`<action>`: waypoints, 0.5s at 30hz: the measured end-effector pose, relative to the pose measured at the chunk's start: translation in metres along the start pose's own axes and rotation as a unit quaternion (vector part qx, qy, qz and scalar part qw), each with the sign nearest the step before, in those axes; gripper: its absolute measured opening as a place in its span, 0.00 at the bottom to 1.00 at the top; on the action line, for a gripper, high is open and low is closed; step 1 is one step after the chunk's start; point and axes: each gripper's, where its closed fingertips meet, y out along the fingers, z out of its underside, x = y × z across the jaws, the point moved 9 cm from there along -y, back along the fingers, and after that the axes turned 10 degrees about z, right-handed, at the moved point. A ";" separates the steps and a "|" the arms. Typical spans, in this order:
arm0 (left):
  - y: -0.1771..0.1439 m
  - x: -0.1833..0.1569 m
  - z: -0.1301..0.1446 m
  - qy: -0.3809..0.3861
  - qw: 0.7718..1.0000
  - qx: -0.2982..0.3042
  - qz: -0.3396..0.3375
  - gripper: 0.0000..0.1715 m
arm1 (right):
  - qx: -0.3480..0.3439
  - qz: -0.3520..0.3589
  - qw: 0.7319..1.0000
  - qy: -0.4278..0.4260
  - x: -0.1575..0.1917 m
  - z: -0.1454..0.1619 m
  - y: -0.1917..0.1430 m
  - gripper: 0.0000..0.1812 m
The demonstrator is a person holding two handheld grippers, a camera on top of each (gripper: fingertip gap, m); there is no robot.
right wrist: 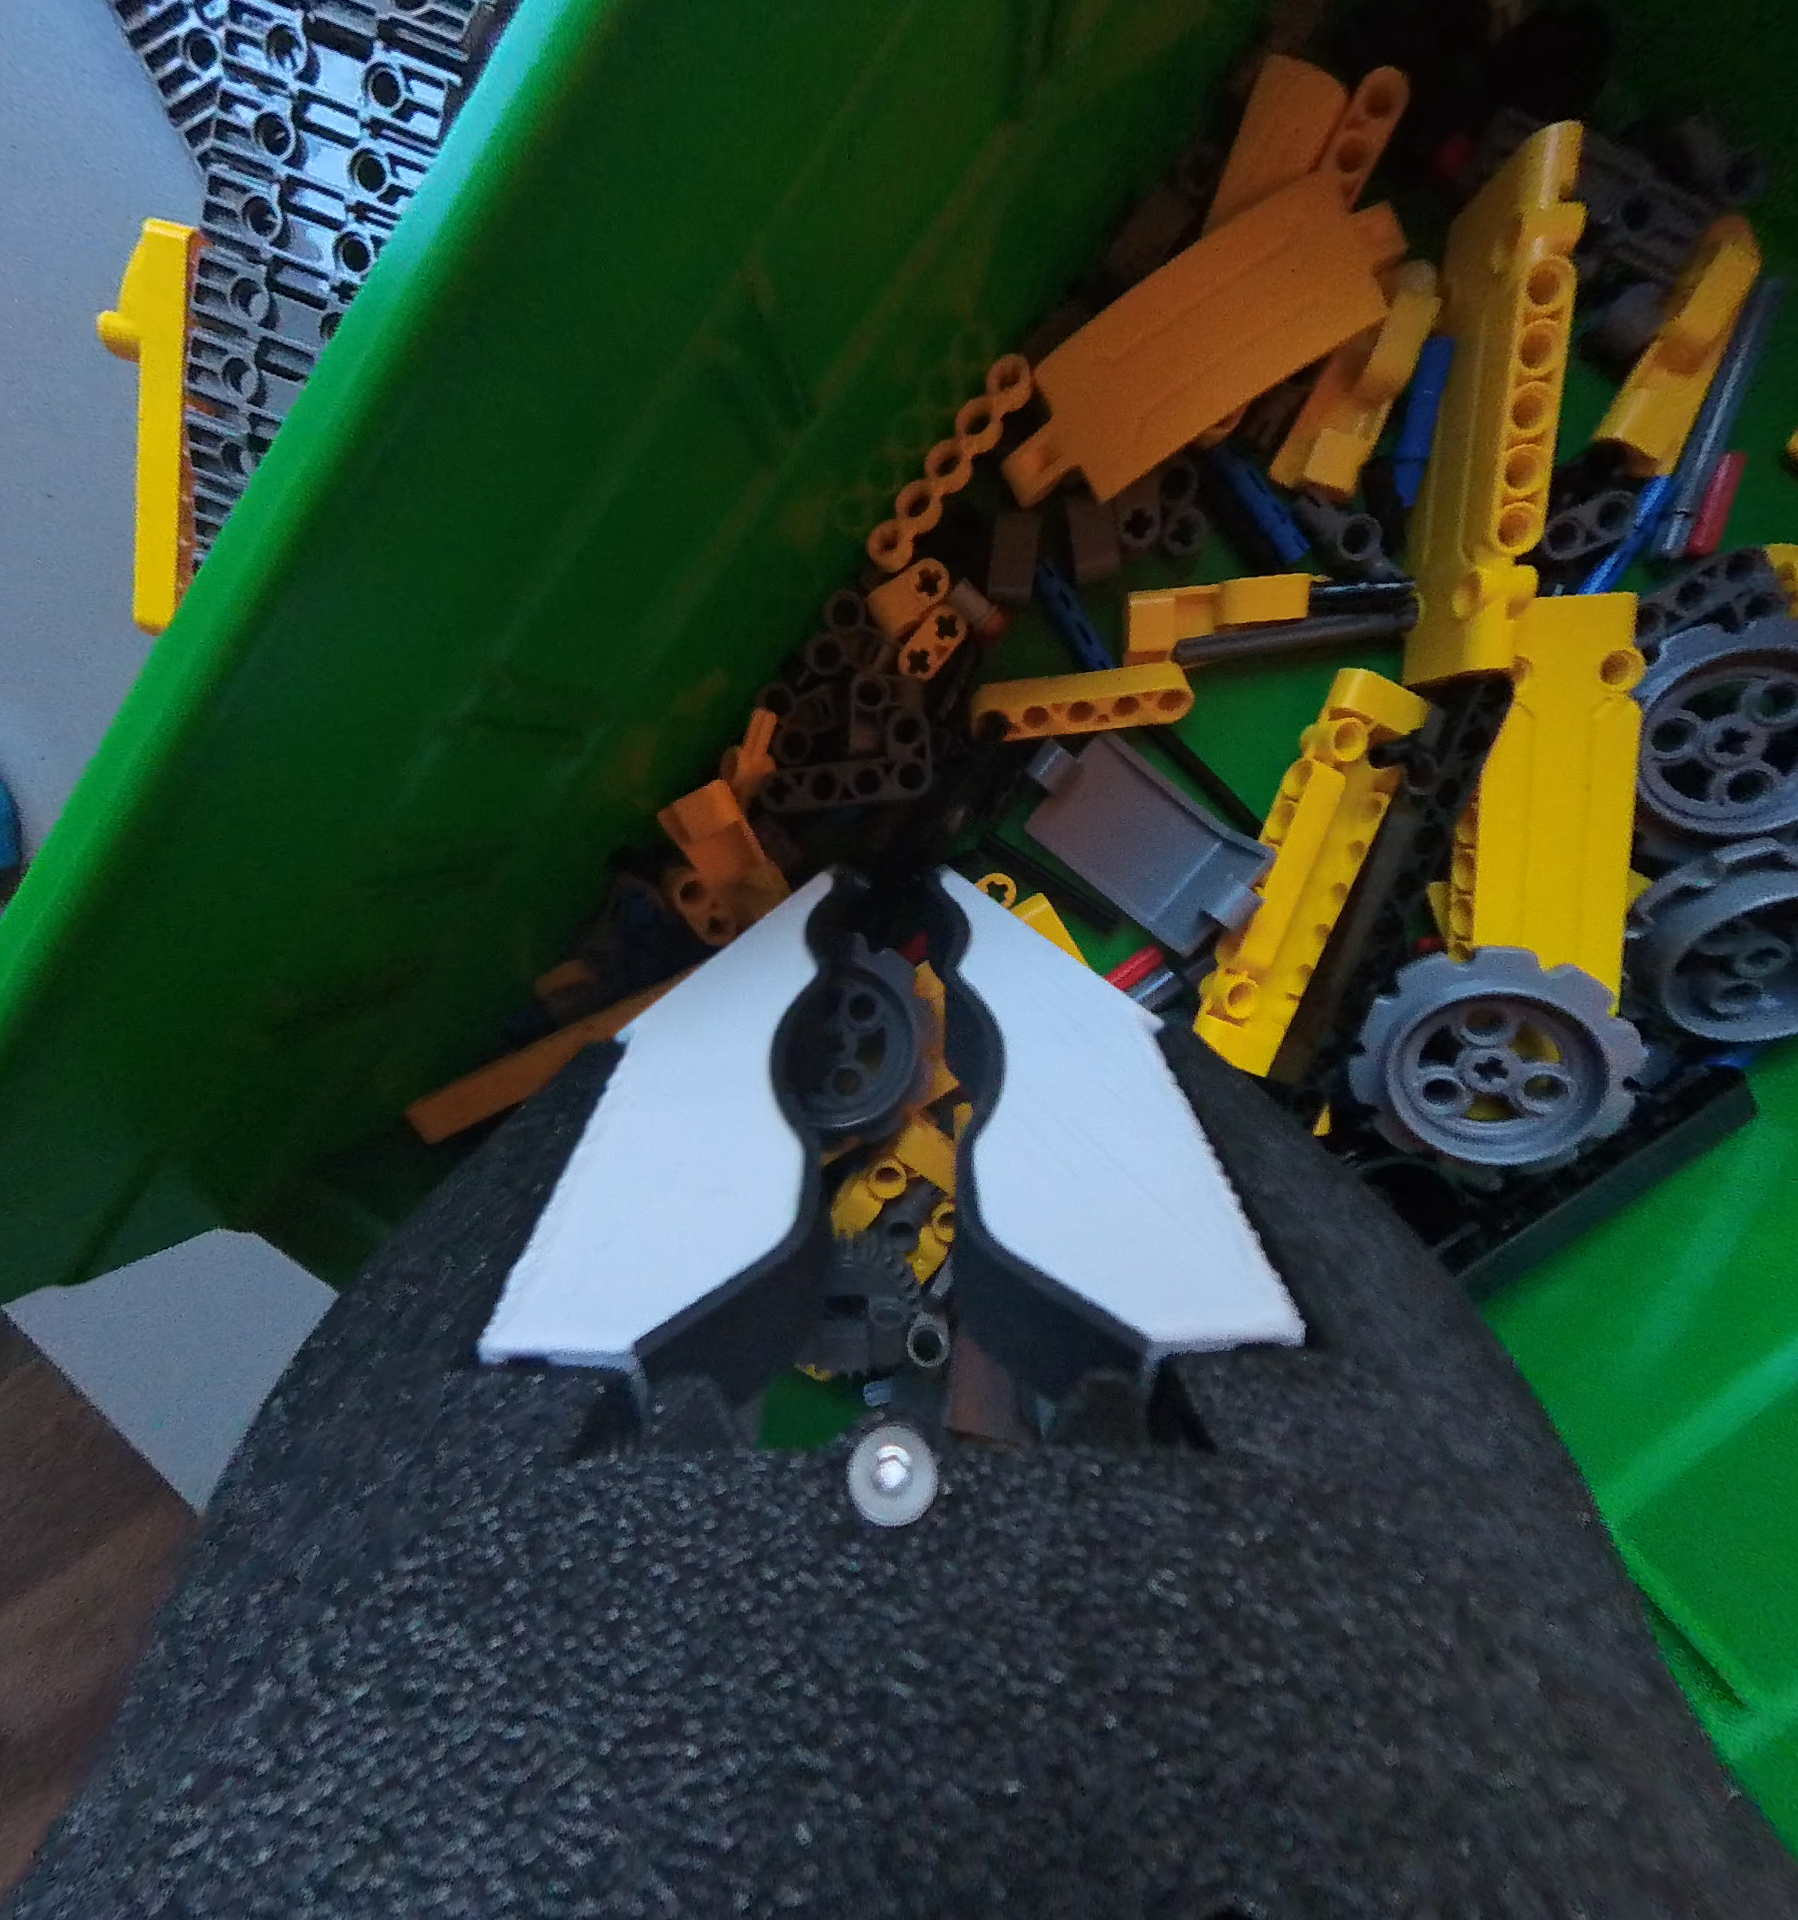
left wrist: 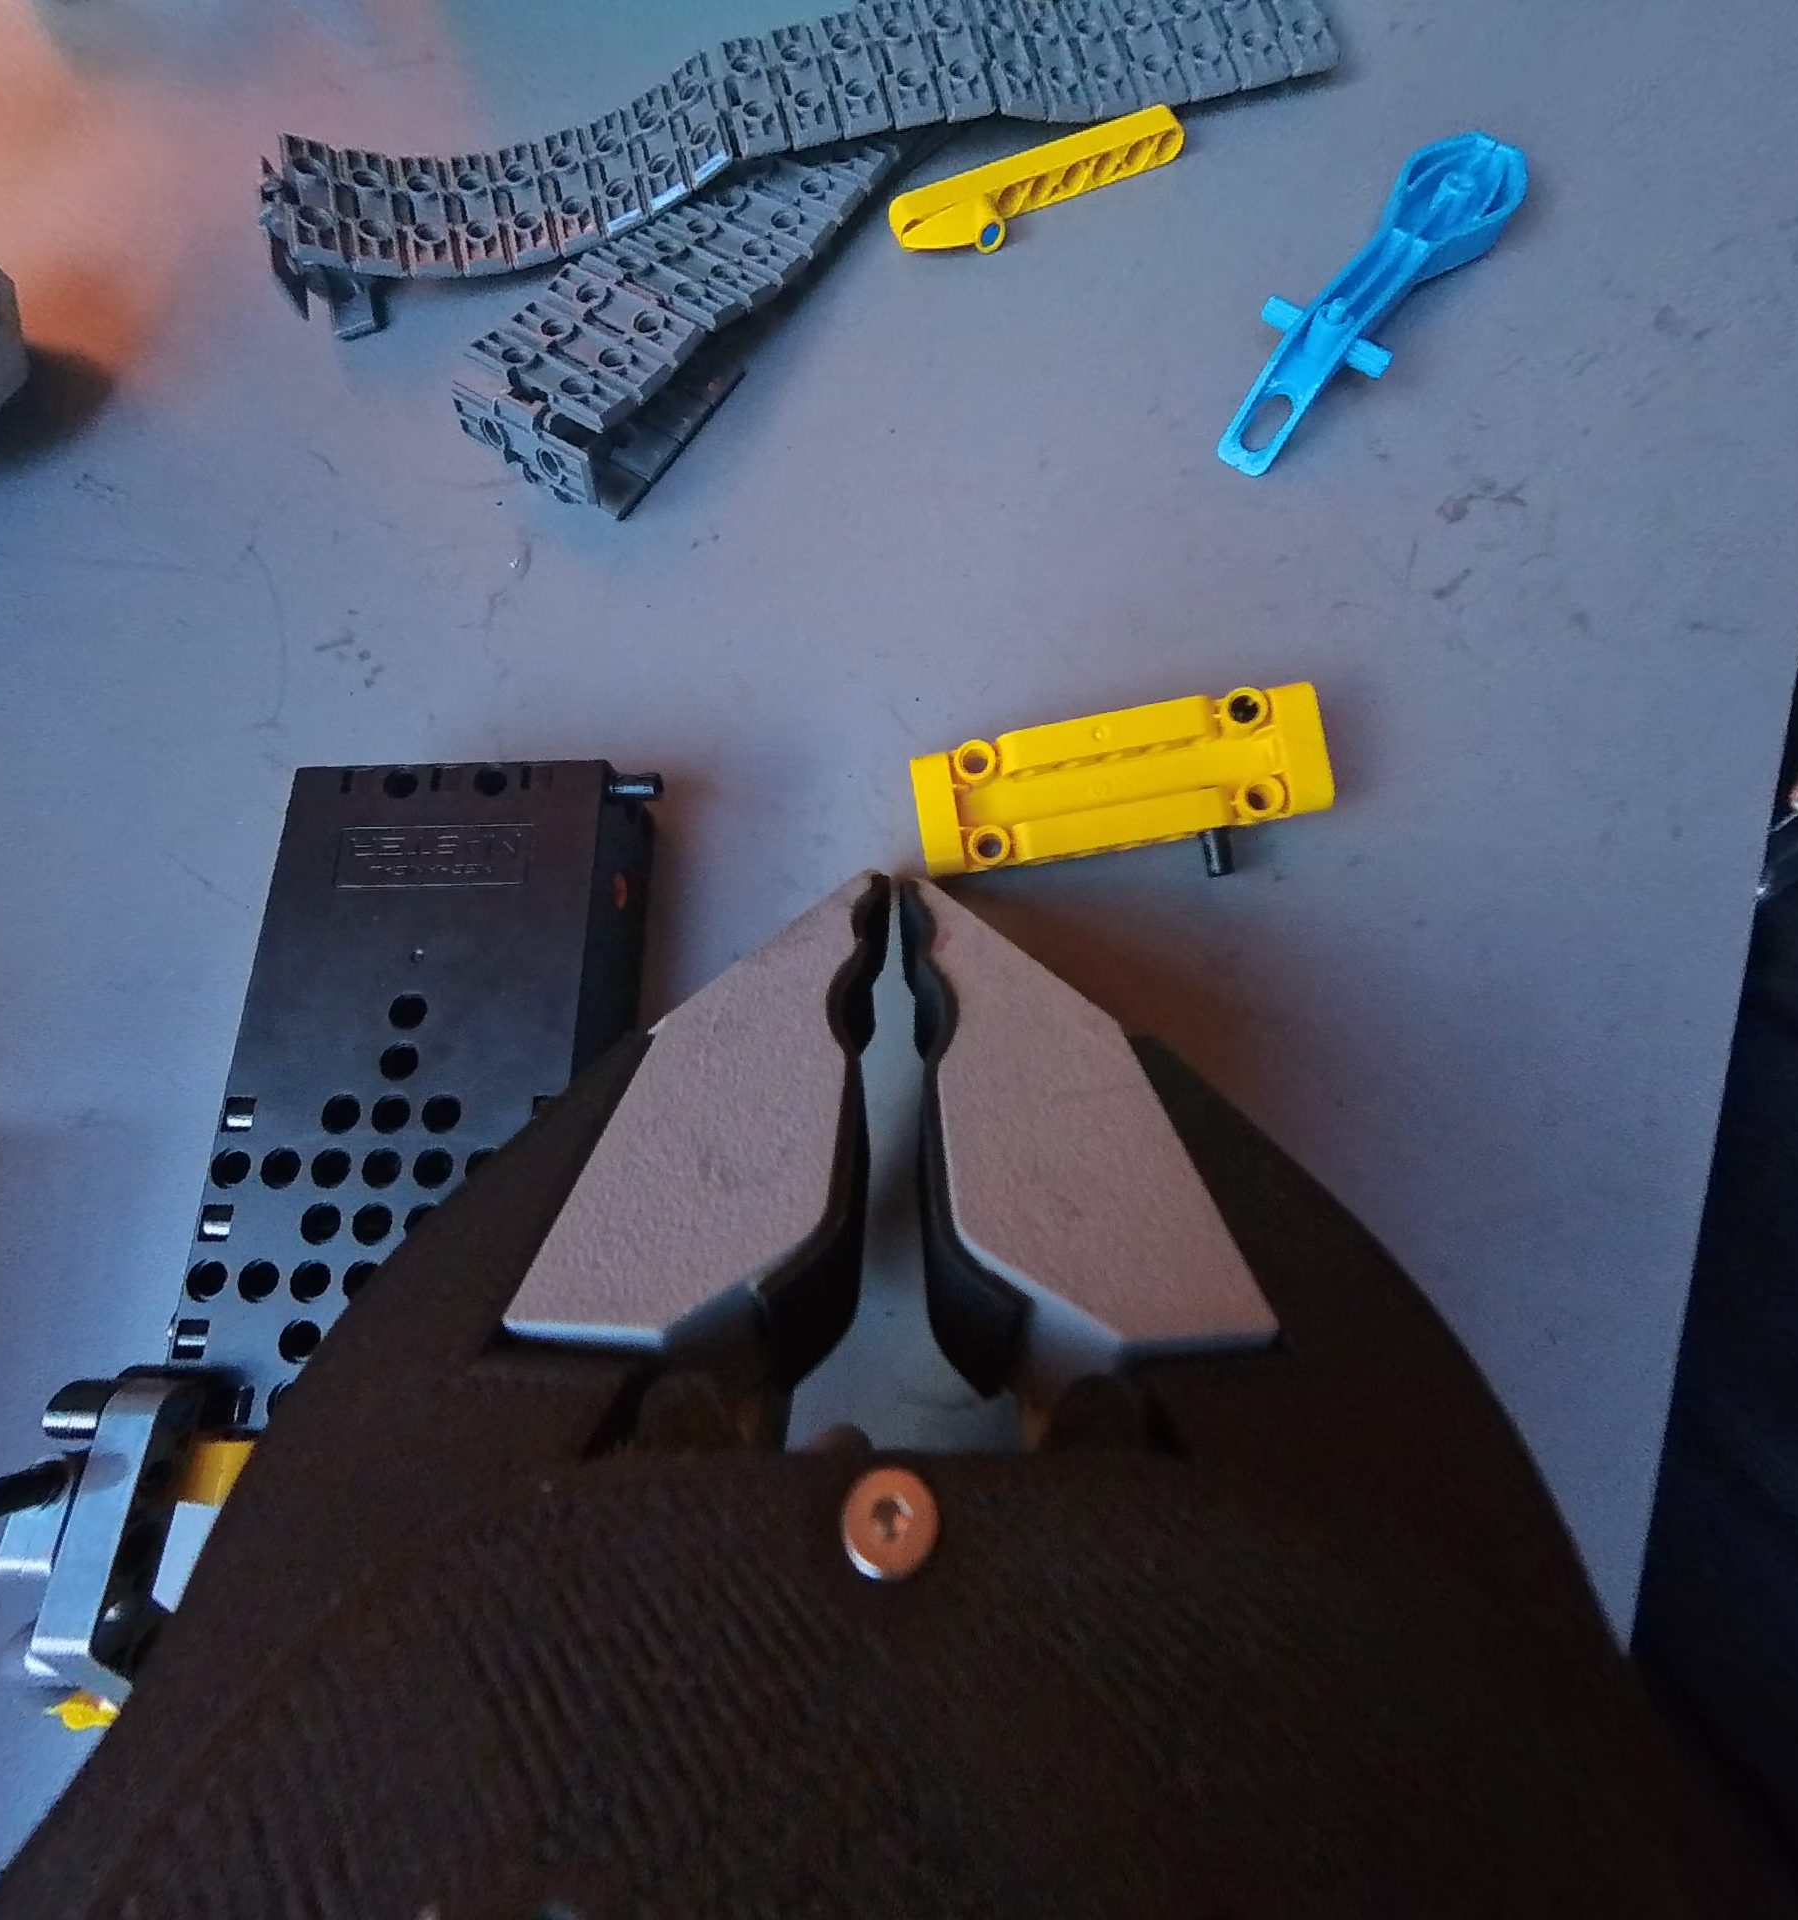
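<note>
- Hovering low over a scuffed grey table, the left gripper has its fingertips drawn almost together with nothing between them.
- Just beside those tips, to the right, lies a yellow block with a small black pin sticking out of its near edge — close, but whether they touch cannot be told.
- To the left sits a black perforated plate, partly hidden under the gripper body; a small grey and black assembly is at its near end.
- Farther off lie two grey track strips, a yellow beam and a blue tool-like piece, well apart from the gripper.
- Turning to the right wrist view, the right gripper reaches into a green bin heaped with parts.
- Its tips sit narrowly apart at a dark piece in the pile; whether they actually grip it cannot be told.
- A dark grey wheel shows through the gap between the fingers — lying below them.
- Grey toothed wheels and yellow beams fill the bin to the right.
</note>
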 end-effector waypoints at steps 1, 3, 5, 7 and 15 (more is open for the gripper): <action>0.000 0.000 0.000 0.001 1.000 0.000 0.000 0.00 | -0.005 0.010 1.000 0.005 -0.002 0.000 -0.002 0.01; 0.000 0.000 0.000 0.001 1.000 -0.001 0.001 0.00 | -0.020 0.020 0.999 0.015 -0.004 0.000 -0.007 0.01; 0.000 0.000 0.000 0.001 1.000 -0.001 0.000 0.00 | -0.027 0.027 0.999 0.022 -0.004 0.002 -0.012 0.01; 0.000 -0.001 0.000 0.003 1.000 -0.002 0.000 0.00 | -0.024 0.036 0.999 0.024 -0.005 0.005 -0.013 0.01; 0.000 -0.002 0.000 0.010 1.000 -0.002 0.000 0.00 | -0.014 0.060 0.998 0.011 -0.003 0.006 -0.008 0.09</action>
